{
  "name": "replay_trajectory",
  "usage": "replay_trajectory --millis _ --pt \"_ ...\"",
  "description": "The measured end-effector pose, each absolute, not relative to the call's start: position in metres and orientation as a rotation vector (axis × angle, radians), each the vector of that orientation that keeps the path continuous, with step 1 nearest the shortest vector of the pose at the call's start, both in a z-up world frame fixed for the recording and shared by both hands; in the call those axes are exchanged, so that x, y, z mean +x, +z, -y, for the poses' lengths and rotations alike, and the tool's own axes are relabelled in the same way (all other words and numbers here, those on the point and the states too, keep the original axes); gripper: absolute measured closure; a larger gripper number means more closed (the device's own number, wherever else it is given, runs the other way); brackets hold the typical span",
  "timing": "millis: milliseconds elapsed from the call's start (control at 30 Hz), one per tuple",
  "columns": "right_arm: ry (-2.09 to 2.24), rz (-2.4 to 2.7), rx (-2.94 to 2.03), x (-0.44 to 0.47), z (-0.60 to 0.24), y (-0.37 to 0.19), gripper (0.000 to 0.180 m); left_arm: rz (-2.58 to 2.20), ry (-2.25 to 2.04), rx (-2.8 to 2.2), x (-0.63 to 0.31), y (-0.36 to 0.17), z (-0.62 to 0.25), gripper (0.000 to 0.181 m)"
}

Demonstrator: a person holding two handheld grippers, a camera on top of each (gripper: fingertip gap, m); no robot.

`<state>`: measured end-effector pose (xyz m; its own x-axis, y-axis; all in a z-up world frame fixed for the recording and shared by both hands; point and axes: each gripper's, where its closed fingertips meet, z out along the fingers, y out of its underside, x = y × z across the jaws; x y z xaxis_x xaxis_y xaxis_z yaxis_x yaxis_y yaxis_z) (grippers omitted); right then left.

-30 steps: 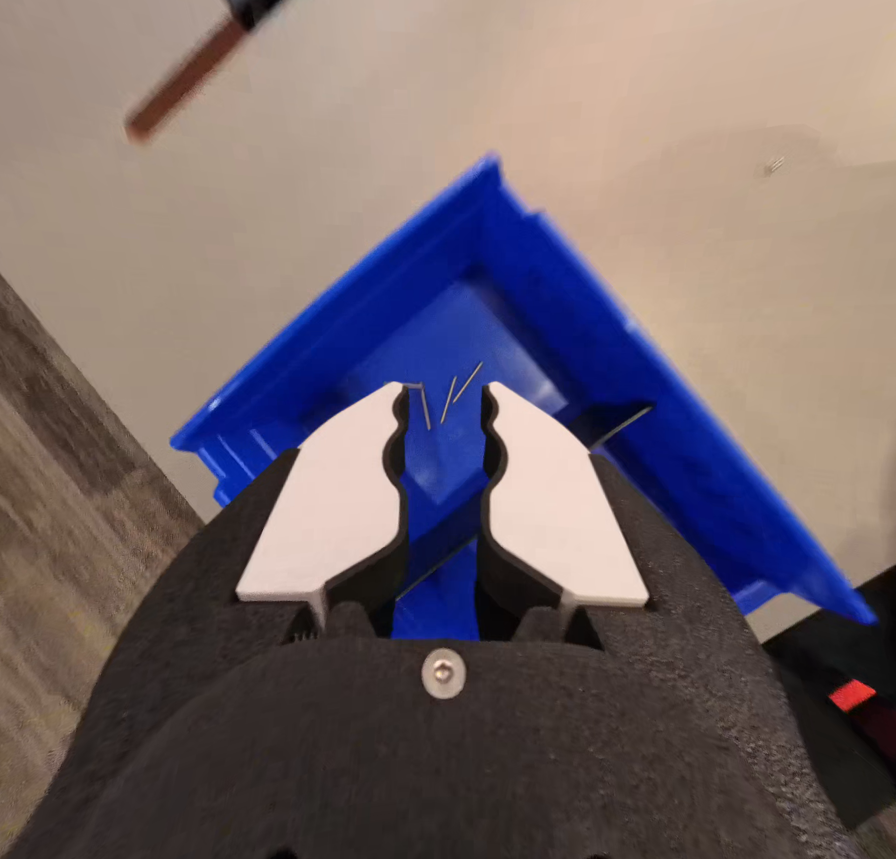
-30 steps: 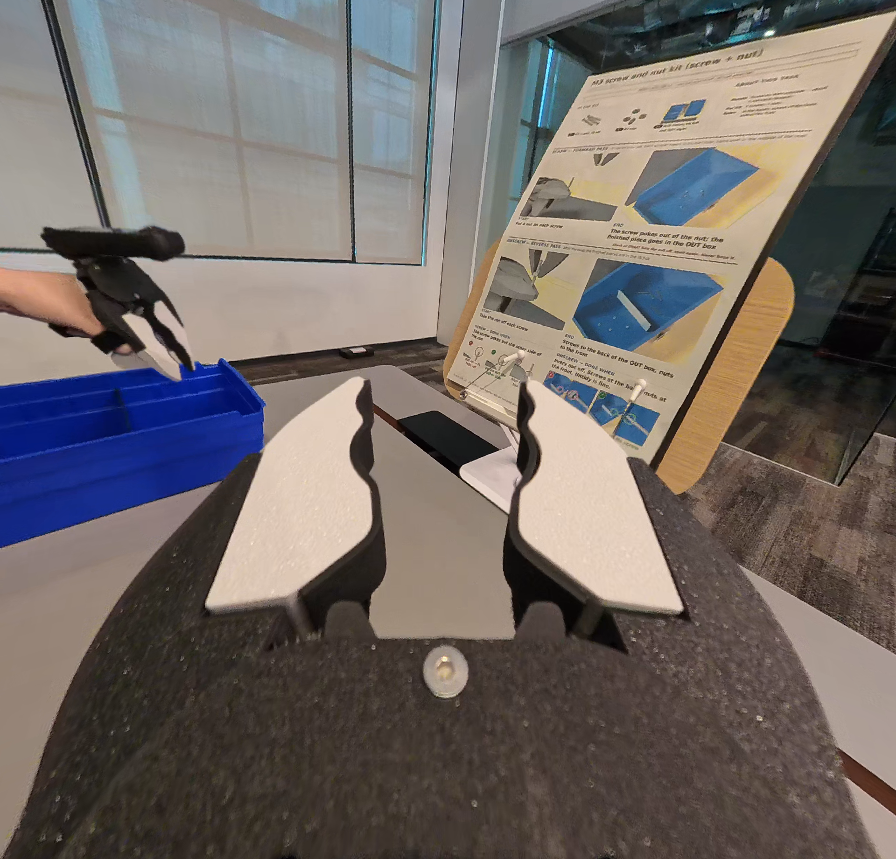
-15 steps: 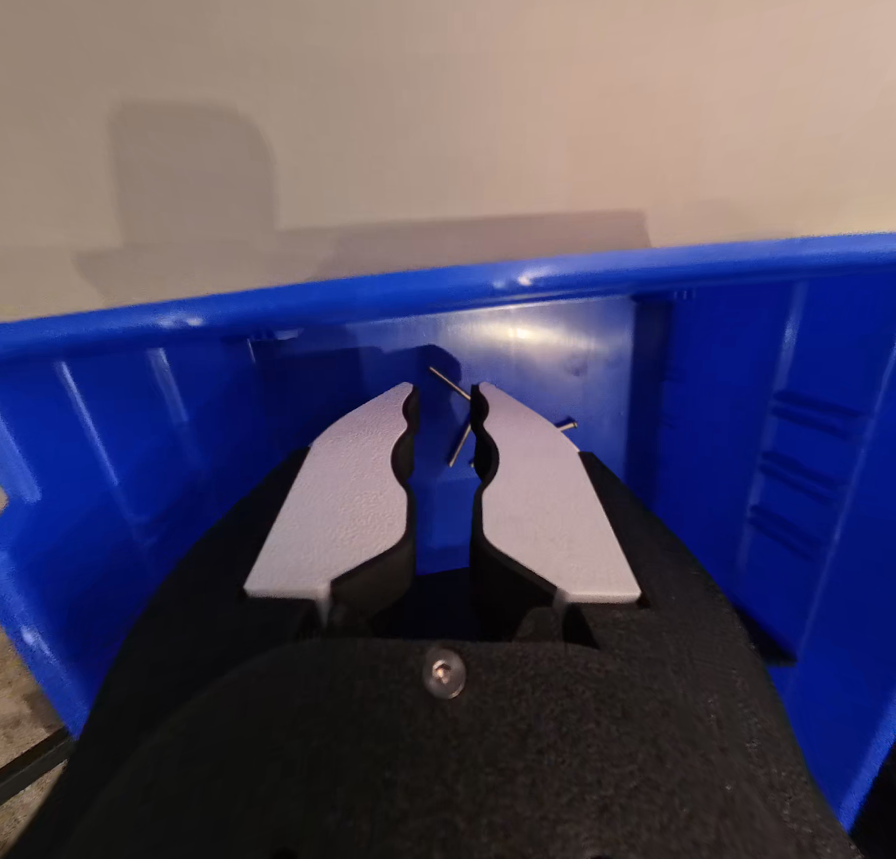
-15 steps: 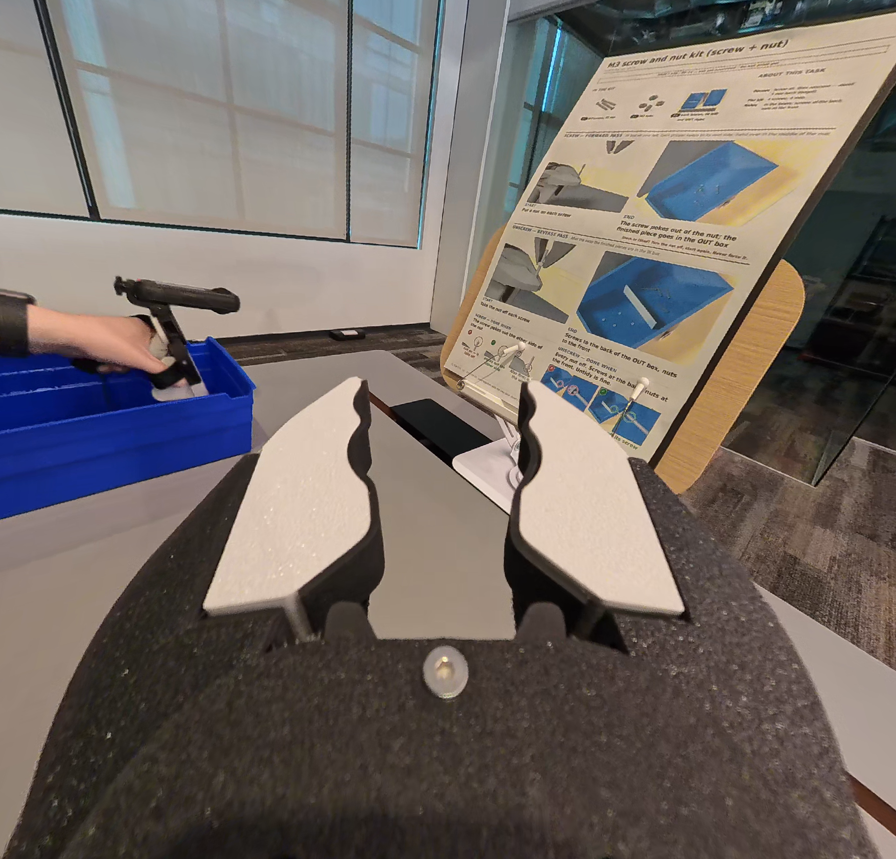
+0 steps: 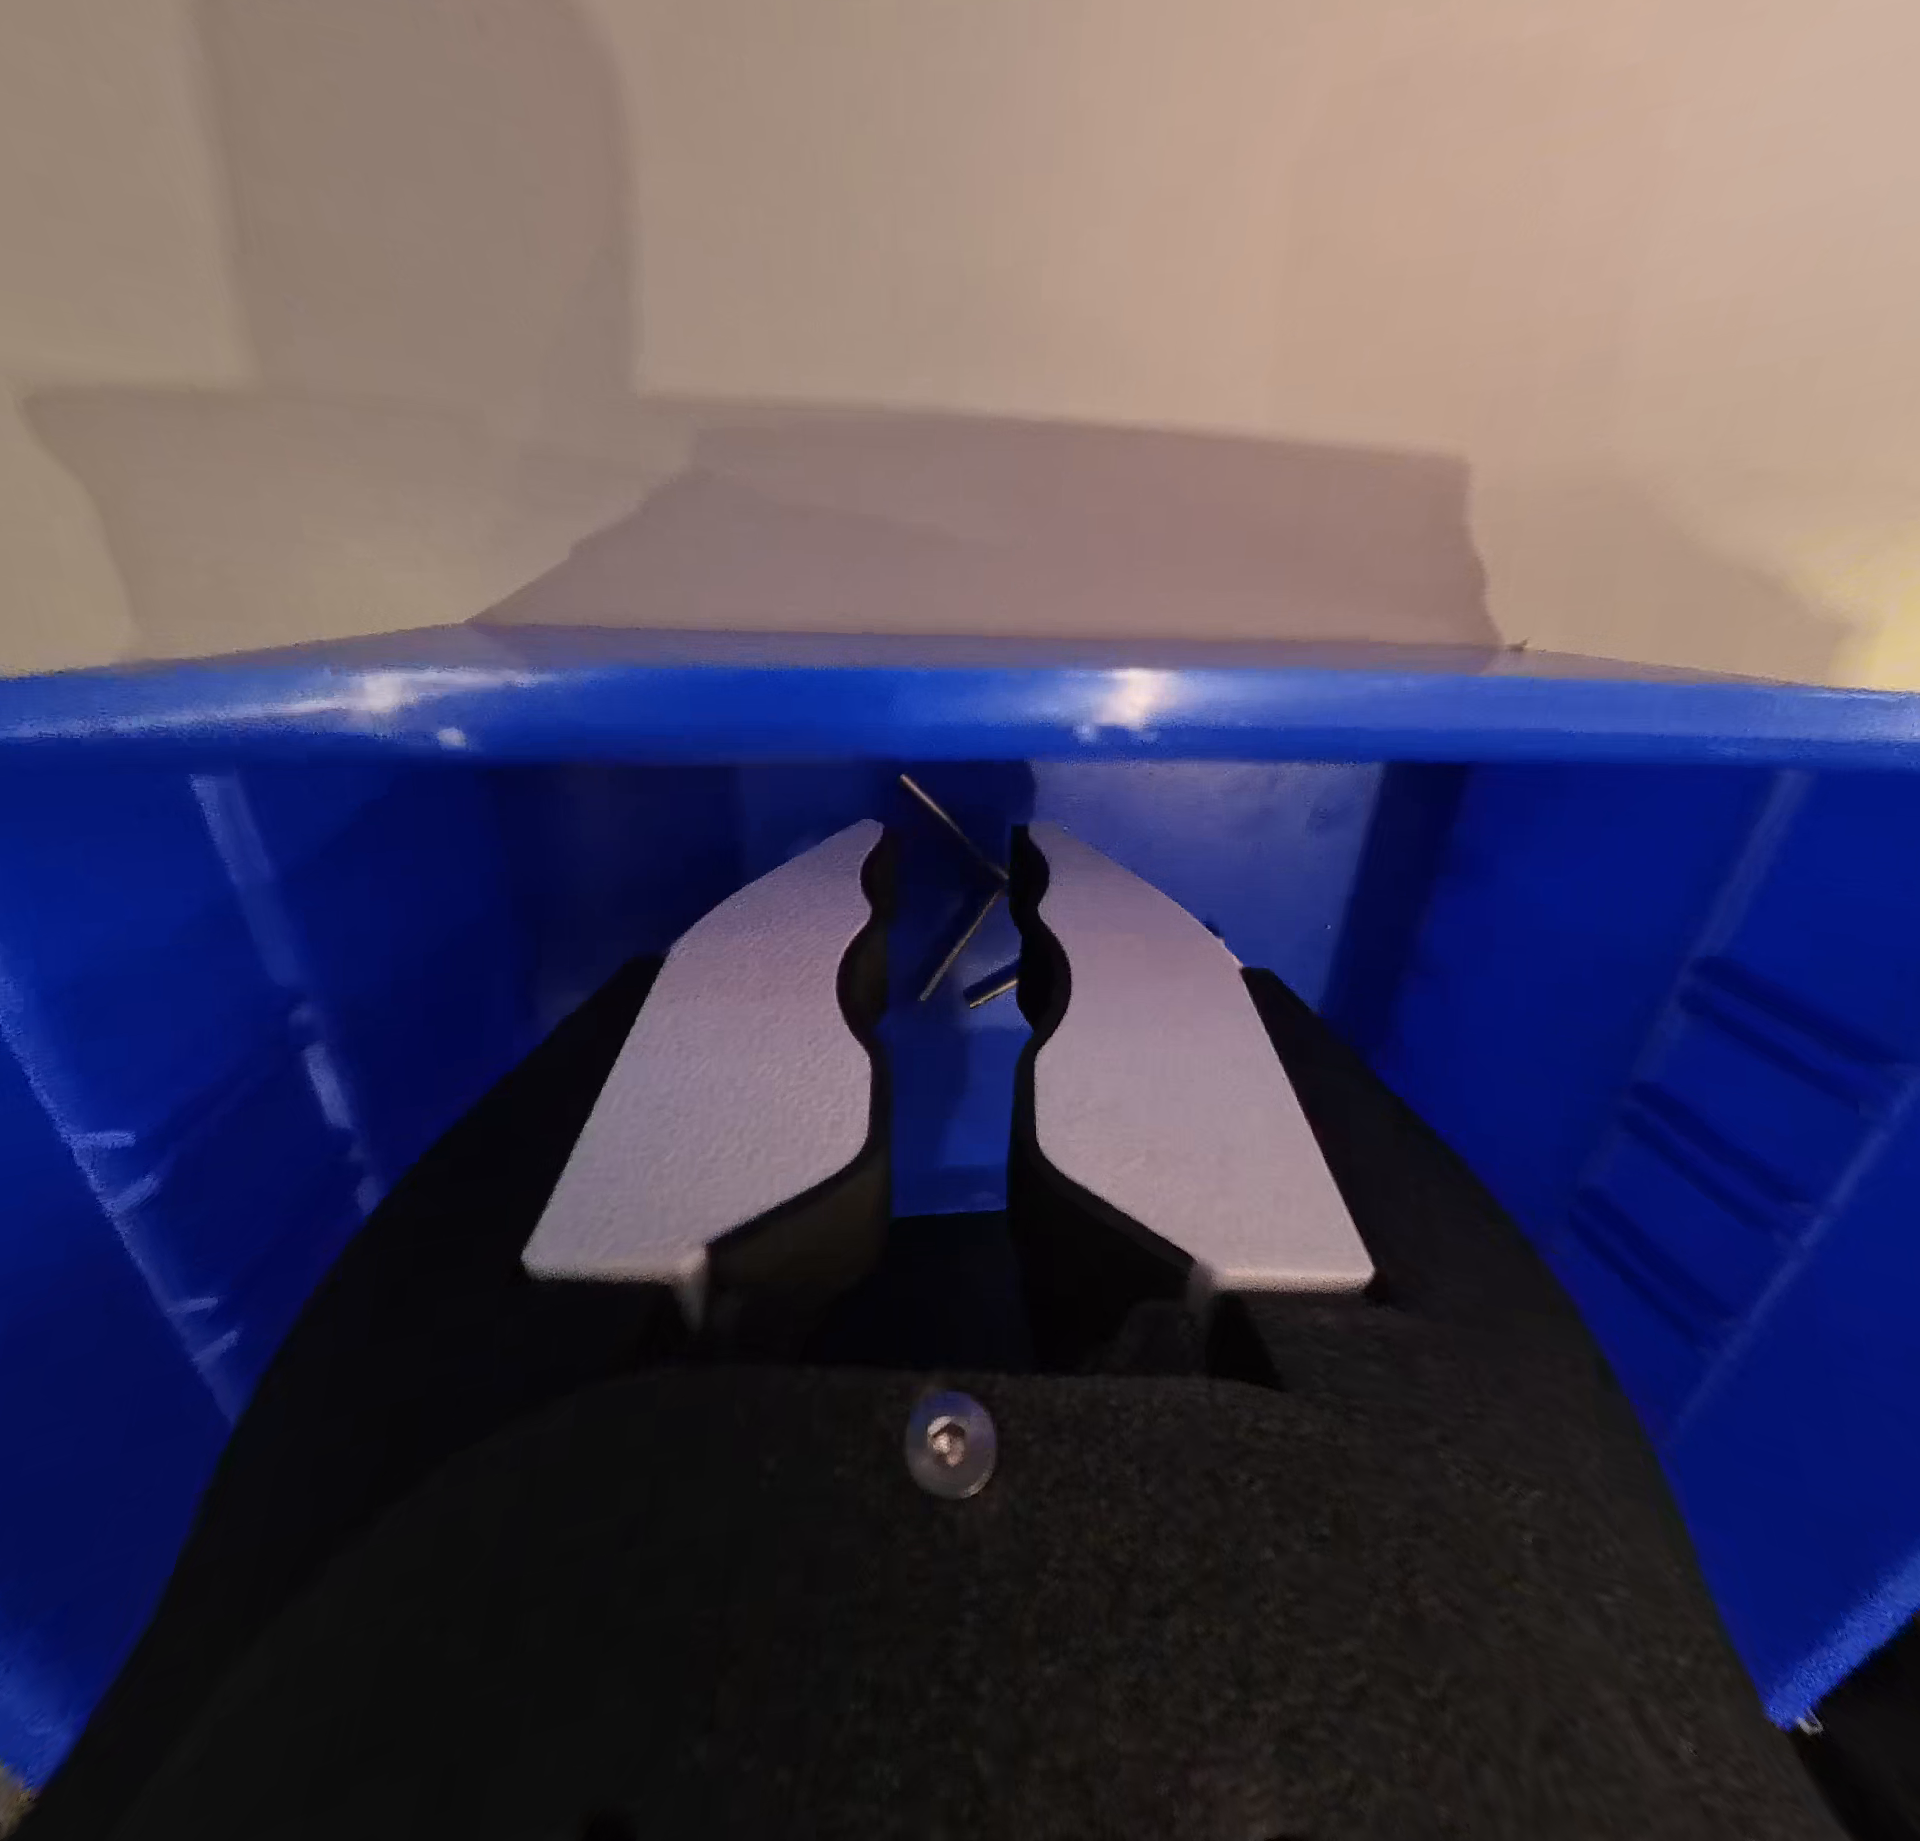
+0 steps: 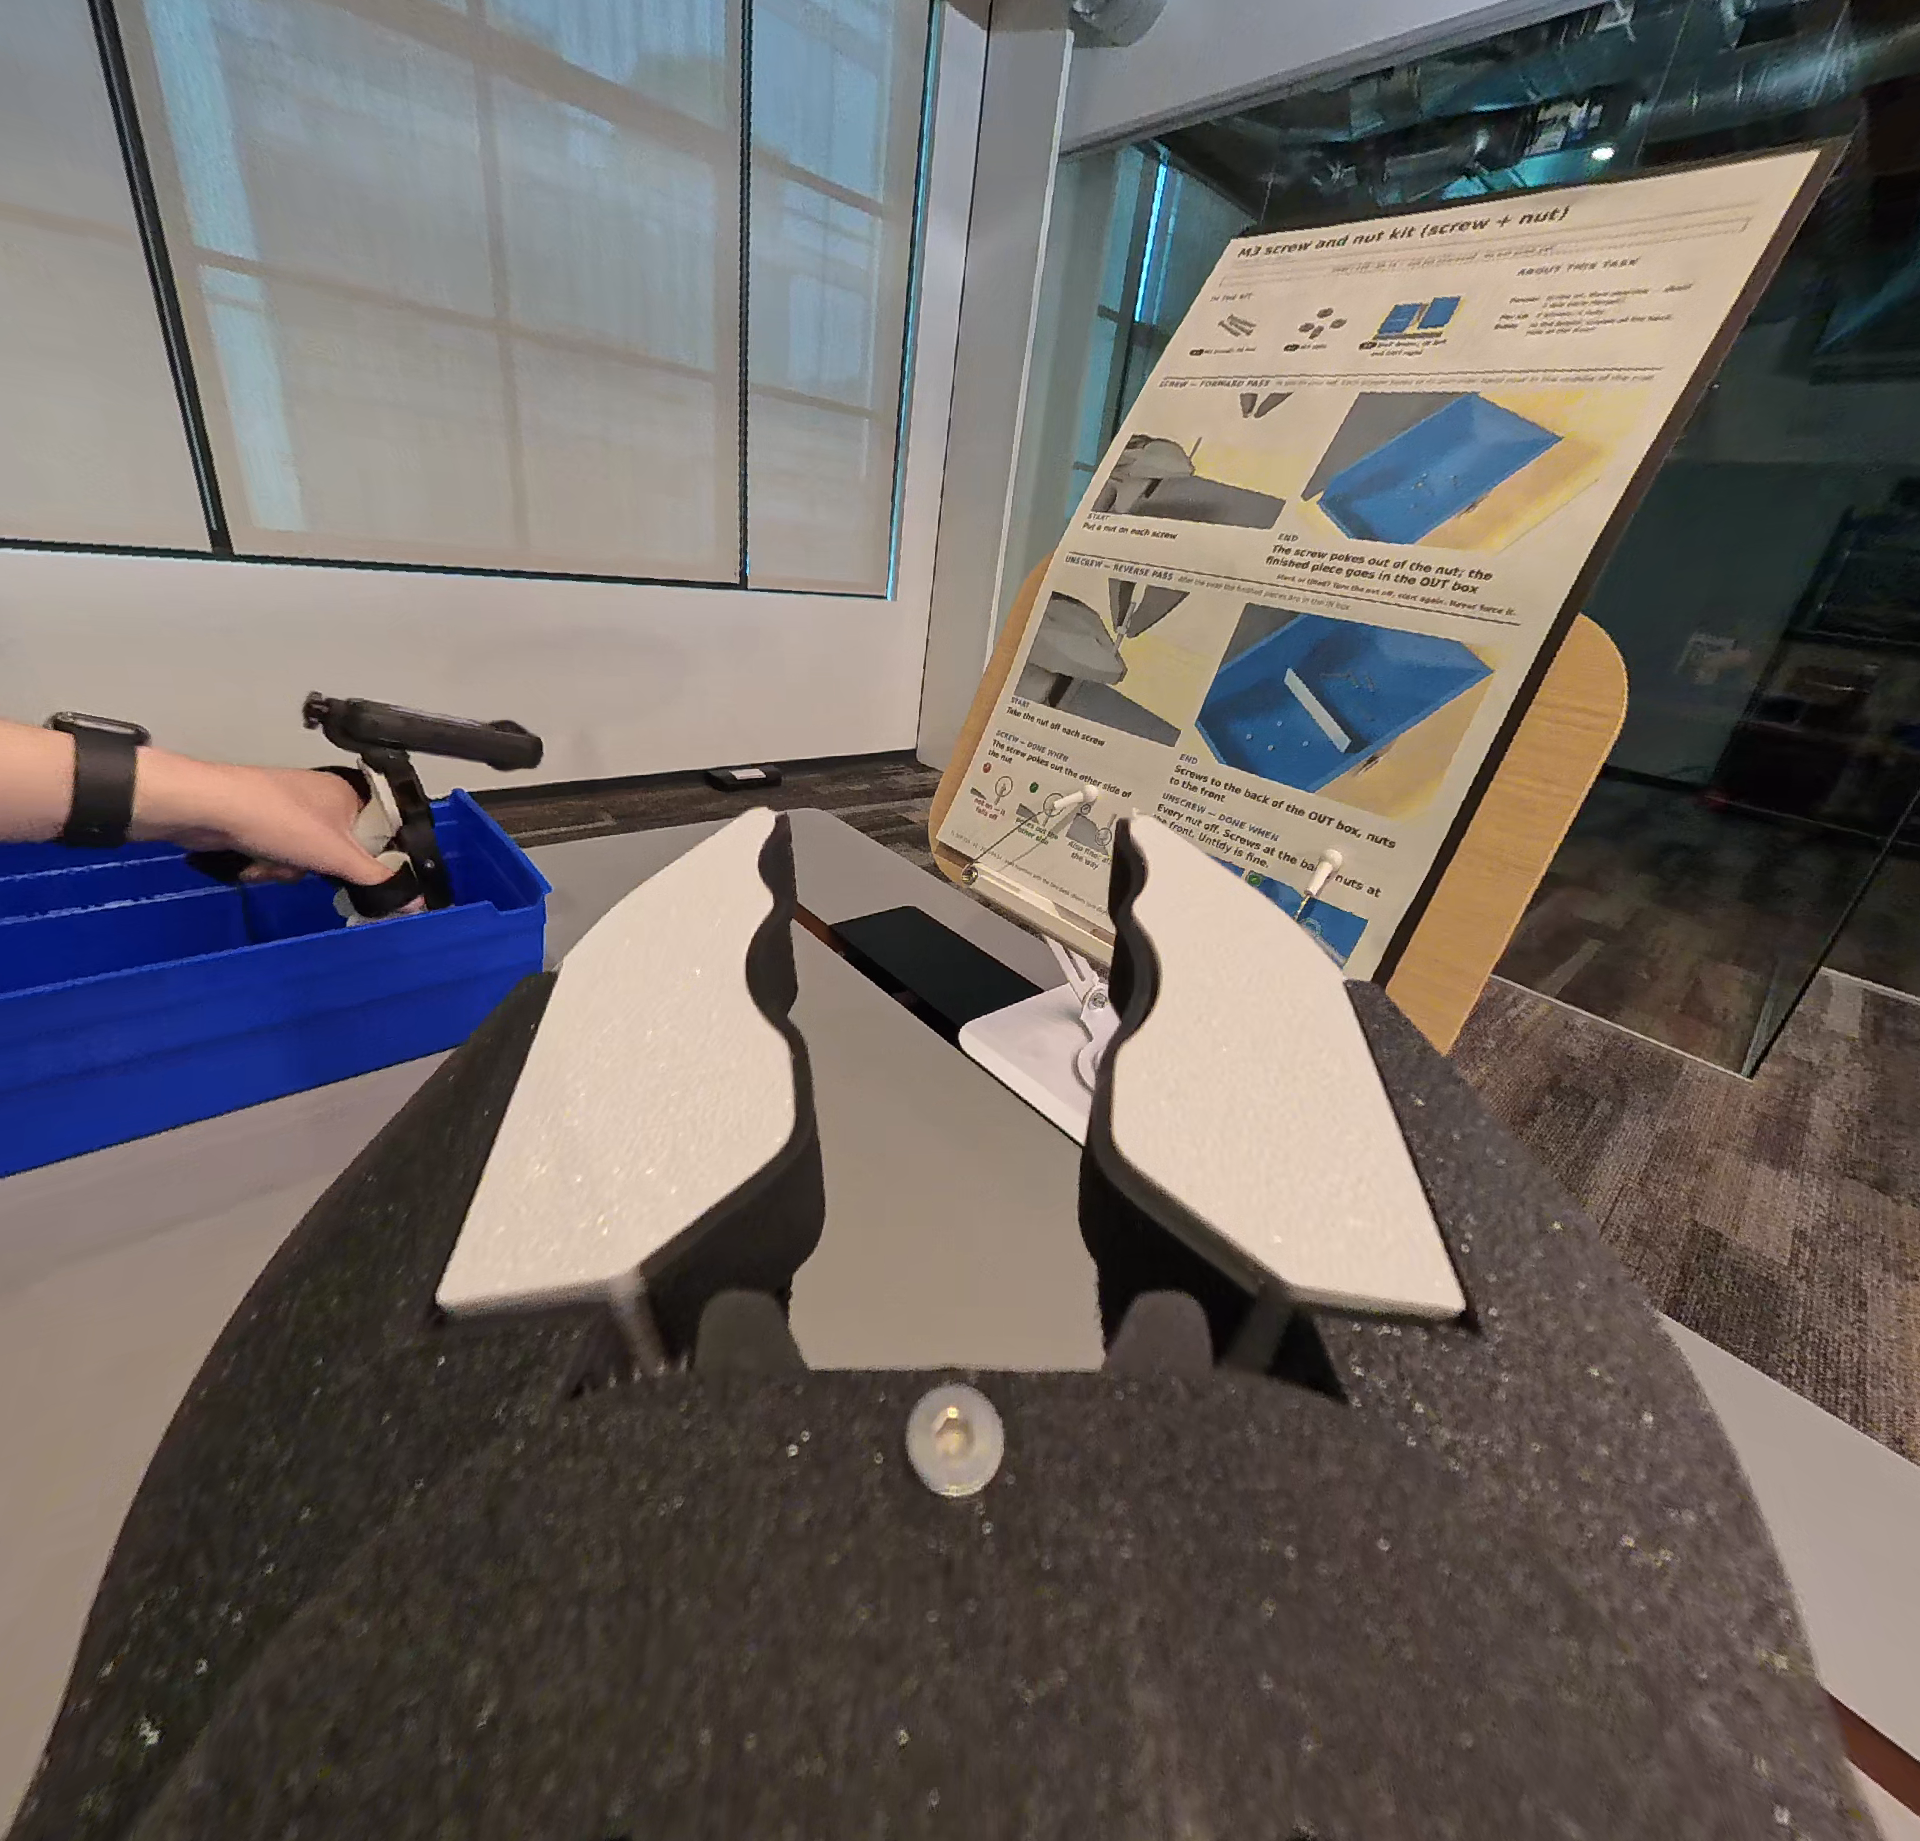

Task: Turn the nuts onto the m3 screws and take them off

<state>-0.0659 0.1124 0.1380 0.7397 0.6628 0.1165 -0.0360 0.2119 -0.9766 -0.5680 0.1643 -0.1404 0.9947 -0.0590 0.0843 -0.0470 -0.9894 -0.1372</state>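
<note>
My left gripper (image 5: pixel 948 835) is open and empty, low inside a blue bin (image 5: pixel 935 711). Thin metal screws (image 5: pixel 961 944) lie on the bin floor just ahead, between the fingertips, untouched. In the right wrist view the same bin (image 6: pixel 260 981) stands at the left on the grey table, with a hand holding the left gripper (image 6: pixel 384 877) down in its near end. My right gripper (image 6: pixel 945 835) is open and empty, held above the table (image 6: pixel 935 1220) away from the bin. No nuts show.
An instruction board (image 6: pixel 1351 565) leans on a white stand (image 6: pixel 1039 1053) at the right of the table, with a black flat object (image 6: pixel 925 960) in front of it. A wooden chair back (image 6: pixel 1527 856) is behind the board. Carpet floor lies beyond the table edge. Across from one pair of fingers to the other is roughly 60 cm.
My left gripper has dropped from above the bin down into it, close to the screws, its jaws a little narrower. My right gripper has stayed put.
</note>
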Motion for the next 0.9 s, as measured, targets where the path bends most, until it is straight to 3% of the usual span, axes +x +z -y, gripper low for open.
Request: replay_trajectory --millis 900 --pt "0.511 0.558 -1.218 -0.051 -0.102 0.155 0.123 0.017 -0.235 -3.009 -0.569 -0.145 -0.161 0.176"
